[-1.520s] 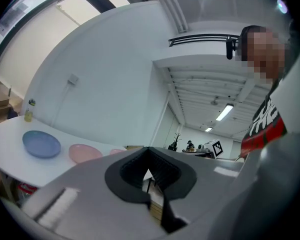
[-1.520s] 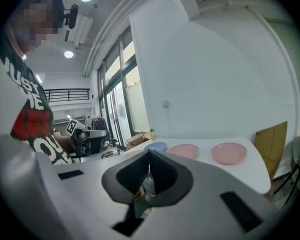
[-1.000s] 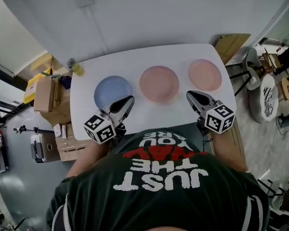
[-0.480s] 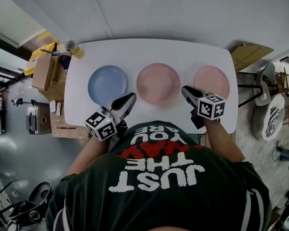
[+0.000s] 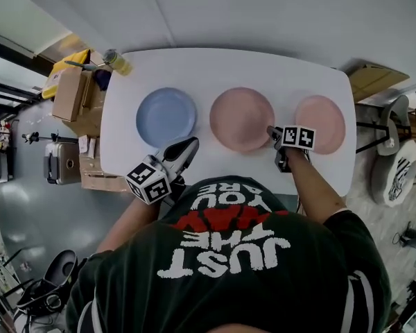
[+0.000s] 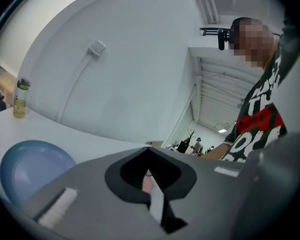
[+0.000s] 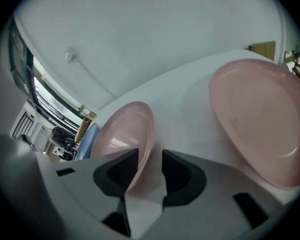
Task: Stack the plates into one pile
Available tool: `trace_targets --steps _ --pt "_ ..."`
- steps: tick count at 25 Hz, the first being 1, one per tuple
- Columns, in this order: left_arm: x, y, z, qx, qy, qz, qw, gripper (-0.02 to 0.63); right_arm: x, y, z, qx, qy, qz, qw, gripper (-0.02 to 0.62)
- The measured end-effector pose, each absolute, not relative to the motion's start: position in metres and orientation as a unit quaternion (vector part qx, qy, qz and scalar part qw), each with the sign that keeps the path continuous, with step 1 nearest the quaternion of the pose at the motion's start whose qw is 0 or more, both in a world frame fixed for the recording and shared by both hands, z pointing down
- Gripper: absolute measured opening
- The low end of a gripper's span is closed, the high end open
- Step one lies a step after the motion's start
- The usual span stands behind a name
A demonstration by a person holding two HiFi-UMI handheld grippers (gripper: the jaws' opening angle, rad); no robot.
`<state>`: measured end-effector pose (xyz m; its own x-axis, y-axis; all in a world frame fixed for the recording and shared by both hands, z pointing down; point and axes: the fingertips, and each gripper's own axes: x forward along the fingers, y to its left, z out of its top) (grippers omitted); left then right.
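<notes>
My right gripper (image 5: 272, 132) has come down steeply onto the white table (image 5: 229, 68). It now points downward into the gap between the middle round pink plate (image 5: 241, 118) and the right round pink plate (image 5: 319, 123). A moment ago its jaws were together; they have just been opening and now stand apart. In the right gripper view the near rim of the middle pink plate (image 7: 127, 129) reaches the mouth of that gap, but my pads do not press on it yet.

My left gripper (image 5: 192, 143) has sunk a little and hangs at the table's near edge, just beside the round blue plate (image 5: 166, 116). Its jaws are together with nothing in them.

All three plates lie flat in a row, each apart from the others, so no pile exists yet. I judge the opening as my set-up for a first grab on the middle plate's rim.
</notes>
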<state>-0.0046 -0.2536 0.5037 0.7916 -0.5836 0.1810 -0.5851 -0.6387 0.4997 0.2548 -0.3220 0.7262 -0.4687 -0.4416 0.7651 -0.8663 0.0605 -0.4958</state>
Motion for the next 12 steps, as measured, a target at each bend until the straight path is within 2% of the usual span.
trace_targets --steps 4,5,7,12 --pt "-0.022 -0.255 0.51 0.903 -0.323 0.009 0.283 0.008 0.248 -0.326 0.744 0.473 -0.684 0.516 0.206 0.116" --pt "-0.027 -0.255 0.511 0.903 -0.324 0.009 0.283 0.008 0.248 -0.328 0.744 0.477 -0.678 0.526 0.192 0.074" --pt "-0.038 -0.253 0.512 0.9 -0.33 0.006 0.283 0.008 0.248 -0.33 0.743 0.486 -0.66 0.55 0.16 0.029" --pt "-0.072 -0.247 0.51 0.89 -0.36 -0.013 0.281 0.007 0.239 -0.333 0.716 0.475 -0.662 0.565 0.131 0.018"
